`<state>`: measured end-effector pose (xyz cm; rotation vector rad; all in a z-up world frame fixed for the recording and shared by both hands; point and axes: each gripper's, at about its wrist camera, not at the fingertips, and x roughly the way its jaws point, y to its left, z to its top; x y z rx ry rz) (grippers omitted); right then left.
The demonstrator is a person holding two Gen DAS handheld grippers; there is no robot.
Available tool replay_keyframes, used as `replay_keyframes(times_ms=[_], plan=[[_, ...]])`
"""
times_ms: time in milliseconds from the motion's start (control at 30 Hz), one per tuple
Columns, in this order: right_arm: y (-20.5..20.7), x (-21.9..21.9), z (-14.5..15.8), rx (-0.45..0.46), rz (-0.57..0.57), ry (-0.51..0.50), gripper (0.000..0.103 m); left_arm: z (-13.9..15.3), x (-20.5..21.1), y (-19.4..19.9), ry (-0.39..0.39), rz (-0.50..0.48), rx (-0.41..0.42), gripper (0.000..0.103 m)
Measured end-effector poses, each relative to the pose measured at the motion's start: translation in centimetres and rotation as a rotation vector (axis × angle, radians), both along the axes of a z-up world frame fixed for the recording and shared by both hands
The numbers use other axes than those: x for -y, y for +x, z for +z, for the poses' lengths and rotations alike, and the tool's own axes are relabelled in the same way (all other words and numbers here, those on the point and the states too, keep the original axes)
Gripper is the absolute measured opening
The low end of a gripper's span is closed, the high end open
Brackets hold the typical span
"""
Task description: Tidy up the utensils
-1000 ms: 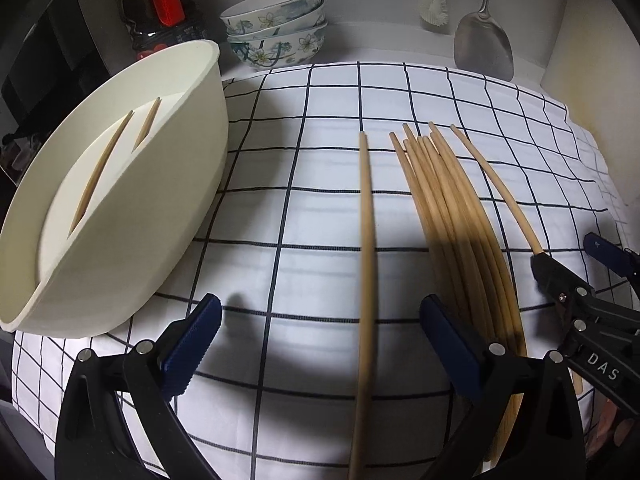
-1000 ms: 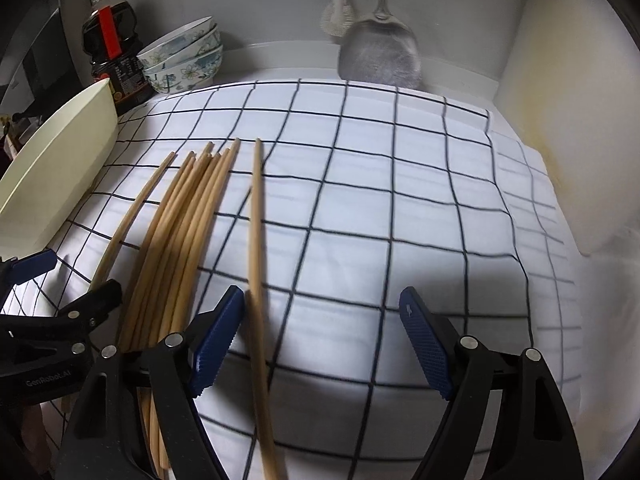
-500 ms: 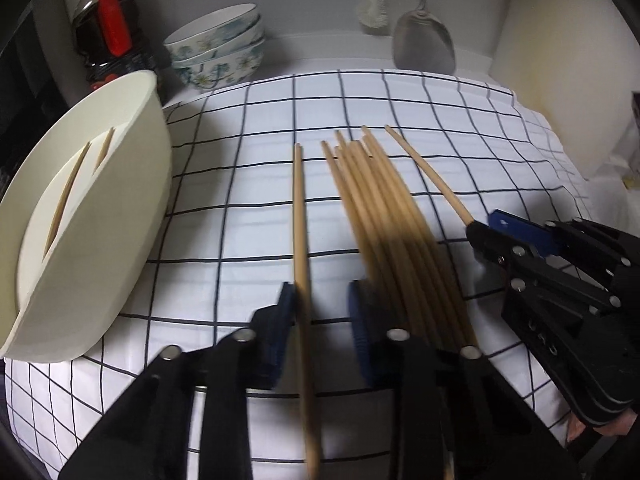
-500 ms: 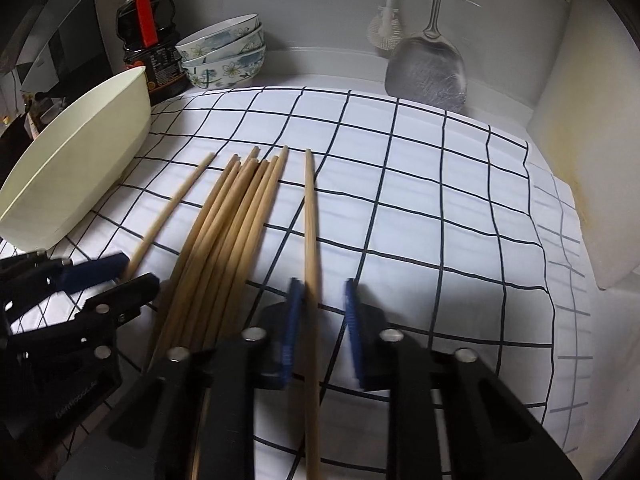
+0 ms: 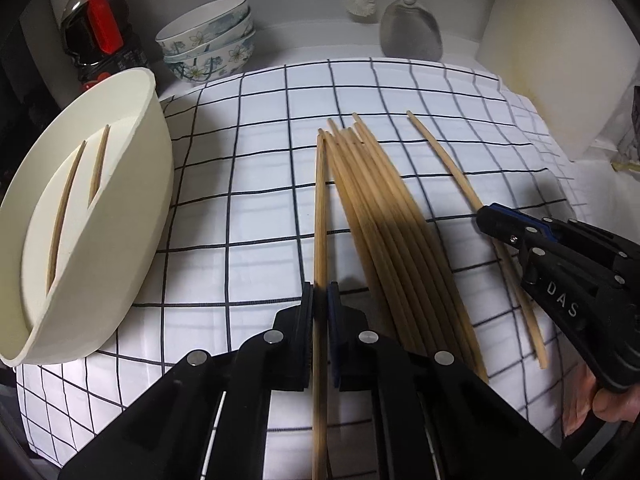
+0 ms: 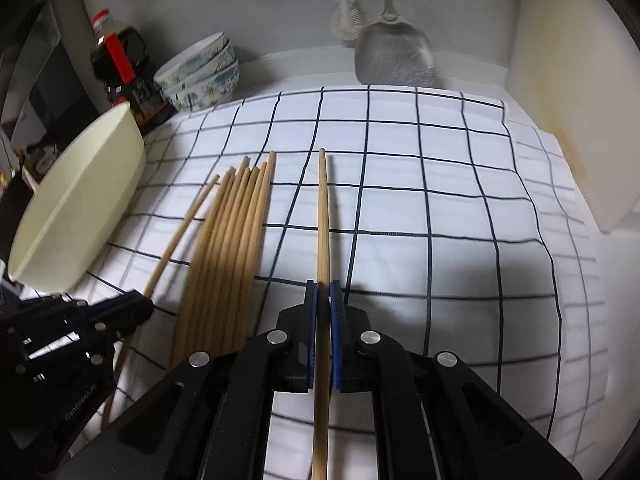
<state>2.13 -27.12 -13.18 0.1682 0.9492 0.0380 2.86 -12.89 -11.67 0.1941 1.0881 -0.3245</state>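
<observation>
Two slim chopsticks (bamboo) (image 5: 320, 216), clamped; gridded cloth (image 5: 256, 216)

Checked cloth (image 5: 260, 200) bears chopsticks (image 5: 384, 216), bowl (image 5: 132, 208)

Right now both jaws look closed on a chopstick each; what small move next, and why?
Probably lift the left gripper slightly: its chopstick lies against the pile, and the bin, already holding two, sits to its left. The right gripper grips its own chopstick, apart from the pile.
</observation>
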Motion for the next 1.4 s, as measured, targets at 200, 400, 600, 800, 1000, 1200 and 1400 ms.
replay_keyframes(times_ms=[200,400,600,800,1000,1200,1400], plan=[[-1.6,0.1,2.1,0.027,-0.059,0.097,0.006,2.9,-0.9,-0.5,-0.047,-0.034,0.0,0.007],[-2.6,-1.5,5.5,0.071,-0.068,0.1,0.006,6.8,-2.6,-0.9,-0.083,-0.051,0.052,0.007],[-2.6,-4.4,8.9,0.115,-0.016,0.103,0.006,11.0,-6.0,-1.0,-0.142,-0.019,0.147,0.007],[-1.5,-8.5,11.3,0.156,0.057,0.097,0.006,13.5,-10.5,-0.1,-0.132,0.061,0.184,0.007],[1.1,-12.8,11.5,0.144,0.128,0.122,0.006,13.7,-15.9,1.2,-0.114,0.144,0.206,0.007],[3.5,-17.0,11.3,0.122,0.178,0.124,0.006,12.8,-21.0,3.3,-0.098,0.231,0.193,0.007],[6.2,-21.0,11.4,0.109,0.226,0.122,0.006,11.3,-24.1,5.5,-0.087,0.277,0.182,0.007]])
